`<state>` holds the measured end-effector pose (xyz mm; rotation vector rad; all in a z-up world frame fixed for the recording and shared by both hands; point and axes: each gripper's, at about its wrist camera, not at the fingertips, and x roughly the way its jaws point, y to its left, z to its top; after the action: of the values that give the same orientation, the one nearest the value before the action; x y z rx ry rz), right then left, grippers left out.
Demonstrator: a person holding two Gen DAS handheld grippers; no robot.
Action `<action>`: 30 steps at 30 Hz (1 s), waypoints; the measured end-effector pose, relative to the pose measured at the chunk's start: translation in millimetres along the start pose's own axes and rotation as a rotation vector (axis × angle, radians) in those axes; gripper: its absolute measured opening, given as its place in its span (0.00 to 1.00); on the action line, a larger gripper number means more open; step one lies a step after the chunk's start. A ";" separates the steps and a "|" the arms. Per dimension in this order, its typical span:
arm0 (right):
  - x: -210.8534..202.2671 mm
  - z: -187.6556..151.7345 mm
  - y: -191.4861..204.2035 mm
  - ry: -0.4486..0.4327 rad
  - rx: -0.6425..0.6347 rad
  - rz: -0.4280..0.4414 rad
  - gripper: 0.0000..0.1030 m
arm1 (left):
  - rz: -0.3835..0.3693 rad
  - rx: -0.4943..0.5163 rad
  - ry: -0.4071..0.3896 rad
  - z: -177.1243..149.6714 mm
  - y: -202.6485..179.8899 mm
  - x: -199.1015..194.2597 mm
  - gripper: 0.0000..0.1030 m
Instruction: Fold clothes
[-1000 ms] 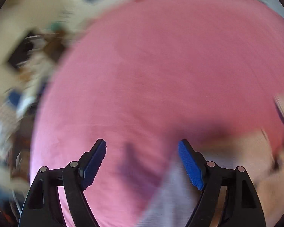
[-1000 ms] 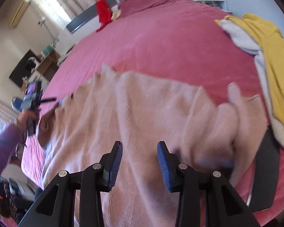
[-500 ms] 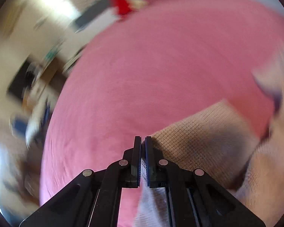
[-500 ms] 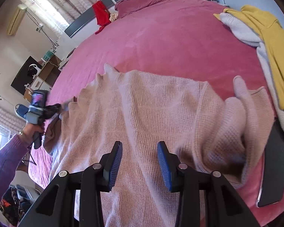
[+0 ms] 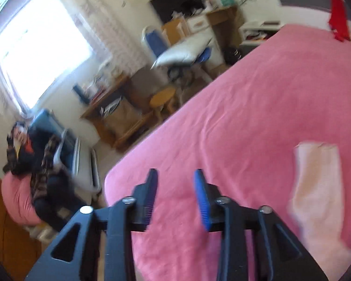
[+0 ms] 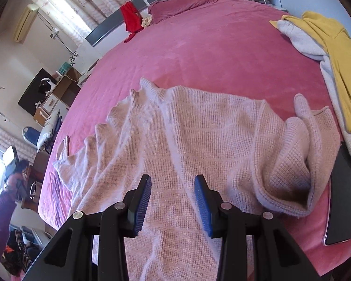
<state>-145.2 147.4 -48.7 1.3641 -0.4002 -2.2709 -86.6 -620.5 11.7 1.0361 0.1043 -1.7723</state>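
A pale pink knit sweater (image 6: pixel 199 128) lies spread on the pink bed cover (image 6: pixel 210 53), its right sleeve (image 6: pixel 292 164) bunched and folded over. My right gripper (image 6: pixel 173 182) hovers open just above the sweater's near part, with nothing between its blue pads. In the left wrist view only an end of the sweater (image 5: pixel 316 187) shows, at the right and blurred. My left gripper (image 5: pixel 175 178) is above the bed cover (image 5: pixel 257 105) near its corner, to the left of that end. Its jaws are opening and empty.
A yellow garment (image 6: pixel 339 53) and a grey-white one (image 6: pixel 301 39) lie at the bed's right edge, a flat dark slab (image 6: pixel 341 199) beside the sleeve. A red cloth (image 6: pixel 129 21) hangs at the headboard. Beyond the bed's left edge are a stool (image 5: pixel 162 98), desks and a blue chair (image 5: pixel 156 39).
The left gripper shut over the sweater's left edge, then let go and swung away left; it now faces the bed corner and the room. The right gripper has stayed put.
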 end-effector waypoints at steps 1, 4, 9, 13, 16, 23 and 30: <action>-3.9 -0.3 -1.1 -0.007 0.008 -0.007 0.37 | -0.080 0.001 0.036 -8.5 2.4 7.7 0.38; -32.9 3.6 -19.7 -0.084 0.046 -0.063 0.37 | -0.339 0.018 0.126 -36.2 -9.0 15.8 0.53; -95.9 25.4 -92.2 -0.164 0.166 -0.207 0.39 | -0.634 0.128 0.191 -88.5 -57.5 -11.1 0.63; -107.4 43.3 -143.8 -0.118 0.216 -0.261 0.43 | -0.612 0.211 0.200 -94.9 -95.0 -25.7 0.63; -81.9 65.4 -167.3 -0.024 0.234 -0.234 0.45 | -0.554 0.205 0.195 -93.7 -116.2 -33.8 0.63; 23.9 106.8 -140.0 0.271 0.001 -0.371 0.45 | -0.549 0.168 0.114 -95.0 -129.6 -77.8 0.63; 56.7 103.5 -148.5 0.304 -0.052 -0.514 0.07 | -0.642 0.150 0.085 -132.5 -143.1 -108.2 0.71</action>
<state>-294.4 245.8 -112.4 1.9194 0.1290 -2.3703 -112.5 -408.3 -51.8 1.2798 0.3989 -2.3362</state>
